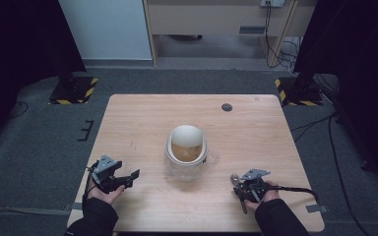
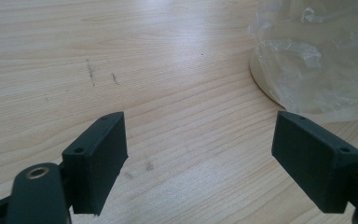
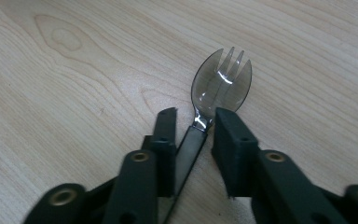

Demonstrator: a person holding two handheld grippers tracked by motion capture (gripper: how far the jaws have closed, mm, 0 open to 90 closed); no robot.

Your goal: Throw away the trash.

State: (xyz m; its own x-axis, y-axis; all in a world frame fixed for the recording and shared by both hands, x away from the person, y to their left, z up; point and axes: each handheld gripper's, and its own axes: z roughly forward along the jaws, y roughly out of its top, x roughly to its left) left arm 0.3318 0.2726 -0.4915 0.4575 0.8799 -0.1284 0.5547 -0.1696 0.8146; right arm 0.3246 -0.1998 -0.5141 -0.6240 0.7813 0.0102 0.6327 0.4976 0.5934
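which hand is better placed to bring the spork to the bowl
Right. The right gripper is already shut on the handle of the smoky clear plastic spork. The left gripper stands open and holds nothing beside the white plastic-wrapped bowl.

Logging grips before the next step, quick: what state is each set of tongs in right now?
Left tongs: open, nothing between them, near the plastic-wrapped cup.
Right tongs: closed on the handle of the spork.
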